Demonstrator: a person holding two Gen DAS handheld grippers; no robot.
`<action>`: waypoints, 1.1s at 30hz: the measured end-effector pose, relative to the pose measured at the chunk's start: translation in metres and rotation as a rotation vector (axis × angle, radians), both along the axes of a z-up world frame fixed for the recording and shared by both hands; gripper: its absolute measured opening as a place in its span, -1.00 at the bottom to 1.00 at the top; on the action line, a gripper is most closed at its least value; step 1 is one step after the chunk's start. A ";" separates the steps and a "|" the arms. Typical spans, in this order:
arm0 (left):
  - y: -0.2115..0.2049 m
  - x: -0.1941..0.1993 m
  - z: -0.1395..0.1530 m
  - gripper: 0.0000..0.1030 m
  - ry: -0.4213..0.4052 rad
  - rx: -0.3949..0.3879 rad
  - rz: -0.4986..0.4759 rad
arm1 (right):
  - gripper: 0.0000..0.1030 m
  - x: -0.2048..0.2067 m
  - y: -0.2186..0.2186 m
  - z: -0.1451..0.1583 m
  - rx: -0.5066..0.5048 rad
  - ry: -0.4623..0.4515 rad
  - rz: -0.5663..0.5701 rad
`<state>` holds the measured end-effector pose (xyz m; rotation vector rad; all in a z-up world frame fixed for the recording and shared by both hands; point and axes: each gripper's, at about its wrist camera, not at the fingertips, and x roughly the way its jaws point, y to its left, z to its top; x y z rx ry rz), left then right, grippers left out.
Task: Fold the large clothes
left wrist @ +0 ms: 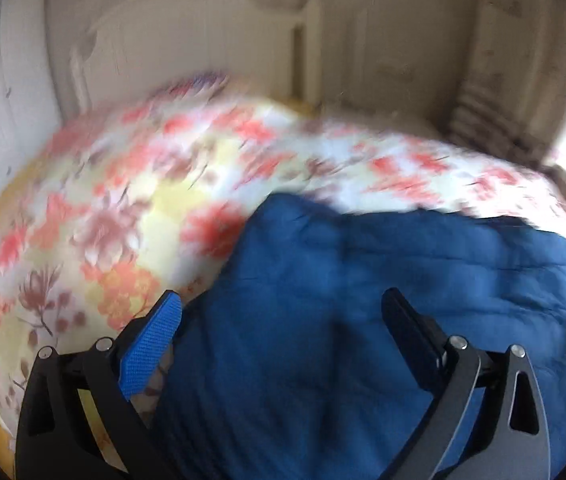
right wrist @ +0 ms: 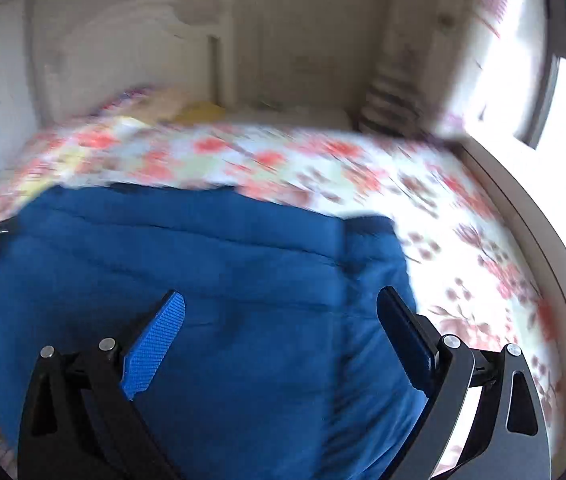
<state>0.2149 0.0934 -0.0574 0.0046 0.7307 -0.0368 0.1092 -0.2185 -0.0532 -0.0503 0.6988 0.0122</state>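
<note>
- Bedroom setting: a bed [left wrist: 95, 216] covered by a floral sheet in red, yellow and white fills both views, with a pale headboard [left wrist: 187, 52] at its far end and a bright window [right wrist: 563, 80] along its right side.
- Task item: a blue padded garment [left wrist: 363, 300], quilted in cross-wise bands, lies on the near part of the bed, towards the right edge of the sheet in the left view and towards the left in the right view.
- Left gripper [left wrist: 281, 304]: jaws spread wide, holding nothing; it hovers over the garment's left margin, its blue-padded finger over the boundary between garment and sheet.
- Right gripper [right wrist: 281, 302]: jaws likewise spread and empty, over the garment's right portion, near a darker blue cuff or hem [right wrist: 371, 224] at the far right corner.
- Key relation: the garment lies directly ahead of and below both pairs of jaws; its quilting seams run side to side across the views. Each gripper is nearer its own side edge, so a two-handed fold appears to be the step in hand.
- Writing: no brand, label or legible text is visible; both frames are motion-blurred.
</note>
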 end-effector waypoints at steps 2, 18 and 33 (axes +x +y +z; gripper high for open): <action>-0.026 -0.022 0.015 0.95 -0.046 -0.019 -0.102 | 0.79 -0.013 0.024 0.007 -0.018 -0.014 0.105; -0.049 -0.033 -0.022 0.96 0.034 0.043 -0.209 | 0.81 -0.022 0.049 -0.024 -0.111 0.098 0.209; -0.018 -0.093 -0.009 0.95 -0.033 -0.028 -0.187 | 0.80 -0.092 0.037 -0.014 -0.030 -0.037 0.186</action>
